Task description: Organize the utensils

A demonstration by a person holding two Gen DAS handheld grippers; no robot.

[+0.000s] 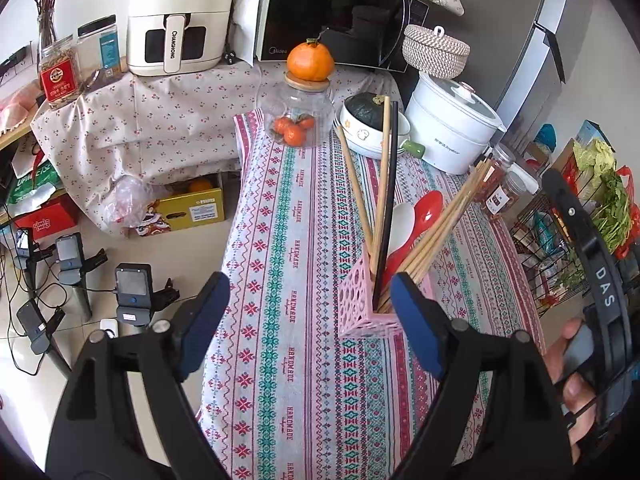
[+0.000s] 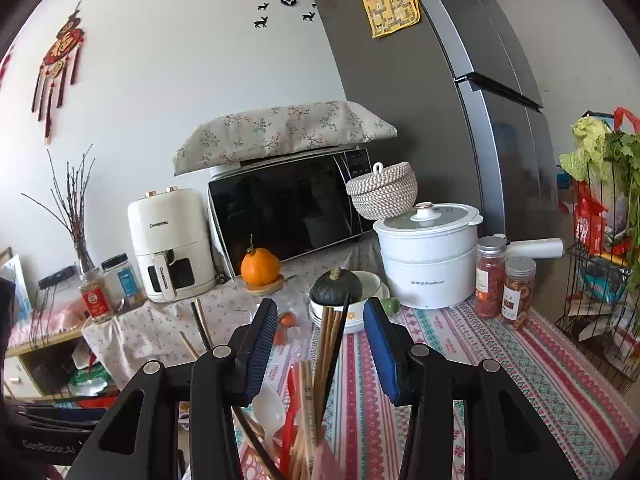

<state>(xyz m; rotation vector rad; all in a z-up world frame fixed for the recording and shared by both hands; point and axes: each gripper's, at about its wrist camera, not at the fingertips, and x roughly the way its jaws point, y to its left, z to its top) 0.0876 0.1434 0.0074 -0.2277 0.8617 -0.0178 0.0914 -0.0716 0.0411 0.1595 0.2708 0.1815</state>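
Observation:
A pink perforated holder (image 1: 360, 308) stands on the patterned tablecloth (image 1: 288, 240). It holds wooden chopsticks (image 1: 440, 224), a black chopstick (image 1: 389, 200), a white spoon (image 1: 402, 220) and a red spoon (image 1: 428, 206). My left gripper (image 1: 308, 284) is open just in front of the holder, its right finger overlapping the holder's near corner, with nothing between the pads. My right gripper (image 2: 320, 306) hovers over the holder (image 2: 328, 464), open. The chopsticks (image 2: 326, 344) rise between its blue pads, which do not touch them. The white spoon (image 2: 268, 404) lies lower left.
Behind the holder stand a glass jar of oranges (image 1: 298, 116), a bowl with a dark squash (image 1: 372, 128) and a white cooker (image 1: 448, 128). Two spice jars (image 2: 490, 276) and a wire rack of vegetables (image 2: 600, 264) are at the right. The table's left edge drops to the floor.

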